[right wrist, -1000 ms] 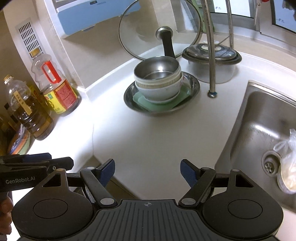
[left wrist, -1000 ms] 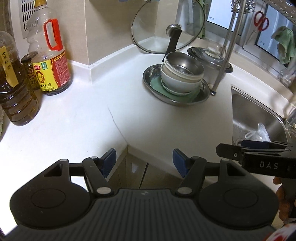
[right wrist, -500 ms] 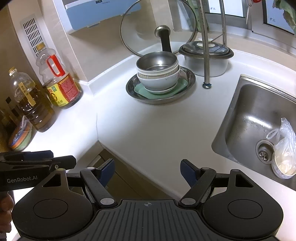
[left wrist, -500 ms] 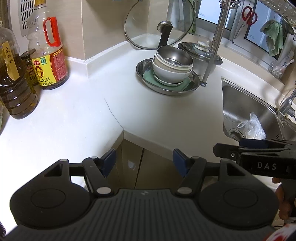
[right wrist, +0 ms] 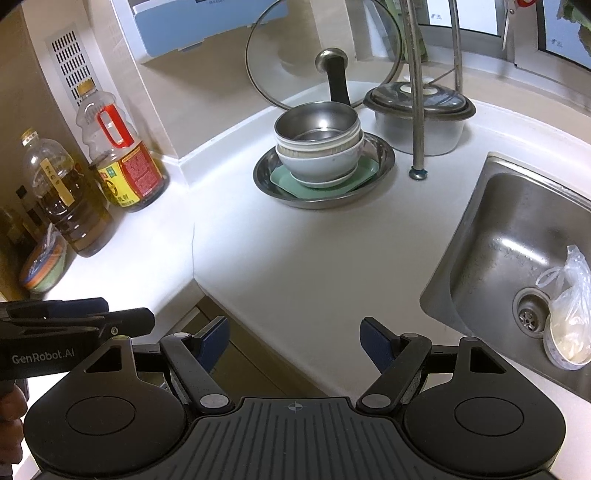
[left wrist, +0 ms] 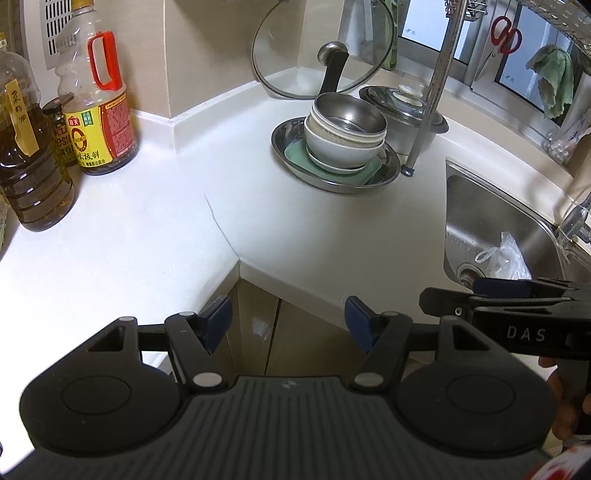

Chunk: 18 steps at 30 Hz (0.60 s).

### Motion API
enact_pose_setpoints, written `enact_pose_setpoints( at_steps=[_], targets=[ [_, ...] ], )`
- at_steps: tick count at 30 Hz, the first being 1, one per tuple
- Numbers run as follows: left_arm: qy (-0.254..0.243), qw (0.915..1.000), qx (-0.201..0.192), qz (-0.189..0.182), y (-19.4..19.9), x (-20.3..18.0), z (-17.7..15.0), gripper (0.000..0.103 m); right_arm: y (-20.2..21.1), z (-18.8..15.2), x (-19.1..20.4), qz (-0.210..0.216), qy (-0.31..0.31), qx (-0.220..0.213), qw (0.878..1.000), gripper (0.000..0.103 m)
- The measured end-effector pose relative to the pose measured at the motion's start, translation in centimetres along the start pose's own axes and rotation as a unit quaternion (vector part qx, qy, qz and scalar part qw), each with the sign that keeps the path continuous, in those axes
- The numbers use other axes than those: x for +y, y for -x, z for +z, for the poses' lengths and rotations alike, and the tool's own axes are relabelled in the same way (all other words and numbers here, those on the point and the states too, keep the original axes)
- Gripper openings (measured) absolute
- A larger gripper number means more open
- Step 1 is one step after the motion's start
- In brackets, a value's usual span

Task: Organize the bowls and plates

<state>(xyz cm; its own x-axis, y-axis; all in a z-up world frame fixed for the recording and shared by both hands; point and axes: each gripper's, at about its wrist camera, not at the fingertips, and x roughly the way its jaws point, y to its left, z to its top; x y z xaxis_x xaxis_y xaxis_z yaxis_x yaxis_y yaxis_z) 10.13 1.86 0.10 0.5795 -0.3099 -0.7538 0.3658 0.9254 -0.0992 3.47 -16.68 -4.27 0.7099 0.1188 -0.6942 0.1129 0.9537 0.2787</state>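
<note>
Both the left gripper [left wrist: 288, 319] and right gripper [right wrist: 294, 338] hover spread wide and empty off the counter's [right wrist: 314, 266] front corner. Near its back corner, one steel tray [right wrist: 380, 173] carries one green plate [right wrist: 364, 177] and three nested bowls [right wrist: 317, 155].

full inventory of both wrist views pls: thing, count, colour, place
steel dish: 1, silver, counter corner
green plate: 1, in the dish
bowls: nested stack, steel on top, pale below, on the plate
glass lid: 1, clear, leaning on wall
lidded pot: 1, steel, right of stack
oil bottles: 2 large, counter left
sink: 1, steel, right
plastic bag: 1, clear, by drain
scissors: 1, red, hanging
left tongs: open, empty
right tongs: open, empty
</note>
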Motion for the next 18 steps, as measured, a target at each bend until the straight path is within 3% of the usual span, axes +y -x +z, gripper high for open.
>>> enact_pose_setpoints(
  at_steps=[18],
  targets=[
    [-0.001, 1.0000, -0.003, -0.002, -0.25, -0.24, 0.32, 0.065, -0.39, 0.37, -0.05, 0.001, 0.000, 0.001, 1.000, 0.077]
  ],
)
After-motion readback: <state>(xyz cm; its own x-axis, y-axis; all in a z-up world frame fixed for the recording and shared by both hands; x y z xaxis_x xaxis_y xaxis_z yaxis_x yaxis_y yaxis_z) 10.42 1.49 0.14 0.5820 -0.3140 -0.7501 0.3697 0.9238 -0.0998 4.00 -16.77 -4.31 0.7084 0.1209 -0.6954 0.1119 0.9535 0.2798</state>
